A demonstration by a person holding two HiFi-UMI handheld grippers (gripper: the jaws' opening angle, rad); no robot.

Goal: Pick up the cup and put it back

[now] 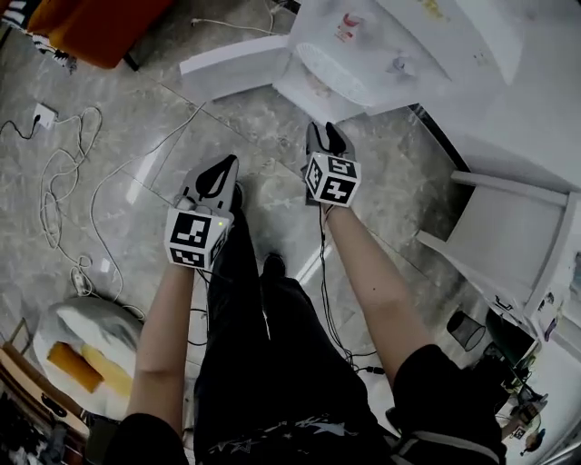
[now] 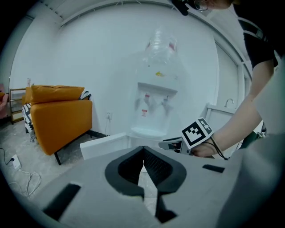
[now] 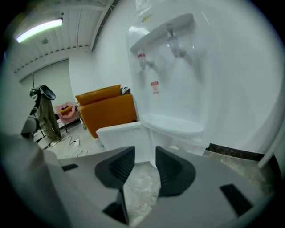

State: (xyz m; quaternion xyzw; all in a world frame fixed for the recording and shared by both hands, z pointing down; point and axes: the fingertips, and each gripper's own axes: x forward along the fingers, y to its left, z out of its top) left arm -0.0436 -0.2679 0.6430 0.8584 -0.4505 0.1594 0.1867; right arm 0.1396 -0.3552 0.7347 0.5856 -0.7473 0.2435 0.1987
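While both hands hover near tall white plastic water dispenser [image 1: 381, 54] at far side, no cup shows in any view. Left gripper [image 1: 225, 173] pinched together, empty. Right gripper [image 1: 327, 136] parted moderately, empty. Likely approach step. Next: locate cup, straddle with right jaws.

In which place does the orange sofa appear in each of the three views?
Head view: orange sofa in the top left corner.
Left gripper view: sofa at the left, mid-height.
Right gripper view: sofa left of centre, mid-height.
Shared landmark: the white water dispenser, right of the sofa.
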